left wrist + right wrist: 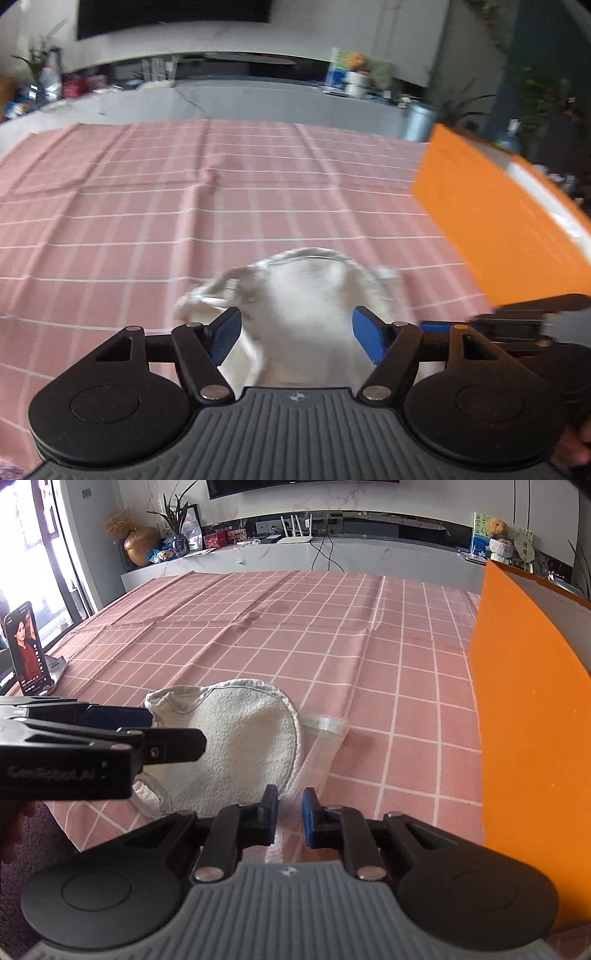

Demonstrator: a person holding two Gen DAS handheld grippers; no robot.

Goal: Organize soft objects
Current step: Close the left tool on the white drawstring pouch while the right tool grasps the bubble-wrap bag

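Right gripper (290, 814): blue pads drawn close, a narrow gap between; edge of clear plastic bag (325, 738) at that gap, pinch not certain. Left gripper (295, 332): jaws spread wide, poised over white towelling cloth (310, 291), pads clear of it. Cloth and bag side by side, overlapping, near front edge of pink checked tablecloth (332, 627). Orange box (535, 738) upright to the right. Phone on stand (27, 650) at far left.
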